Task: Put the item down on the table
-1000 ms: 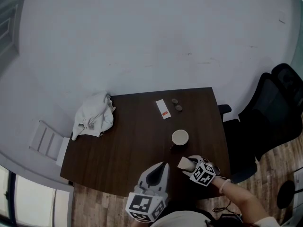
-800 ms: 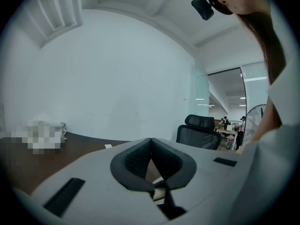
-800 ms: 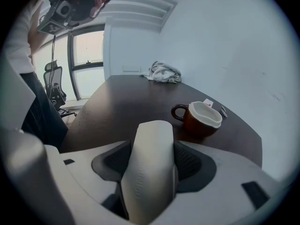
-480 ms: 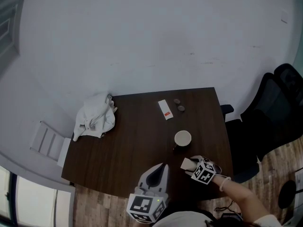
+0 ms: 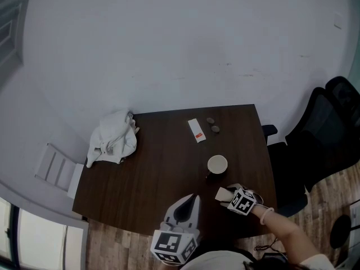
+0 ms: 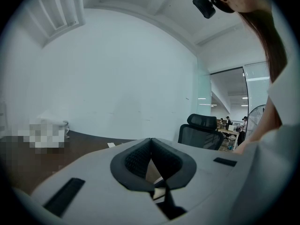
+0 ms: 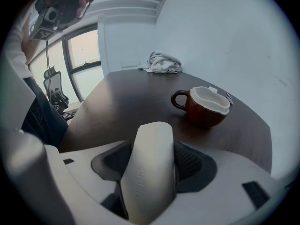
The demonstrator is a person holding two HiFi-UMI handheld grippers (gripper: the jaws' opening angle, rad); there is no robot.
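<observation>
My right gripper (image 5: 226, 195) hovers low over the near right part of the dark table (image 5: 157, 173), shut on a cream rolled item (image 5: 220, 194). In the right gripper view the roll (image 7: 150, 168) stands out between the dark pads and points toward the brown mug (image 7: 206, 108). That mug (image 5: 217, 165), white inside, stands on the table just beyond the roll. My left gripper (image 5: 190, 200) is at the table's near edge with its jaws touching, and in the left gripper view (image 6: 151, 145) nothing shows between them.
A crumpled white cloth (image 5: 112, 139) lies at the far left corner. A white sachet (image 5: 196, 130) and two small round pieces (image 5: 212, 124) sit near the far edge. A black office chair (image 5: 320, 134) stands right of the table.
The right gripper with the roll has barely shifted, staying just short of the mug. The left gripper has not moved.
</observation>
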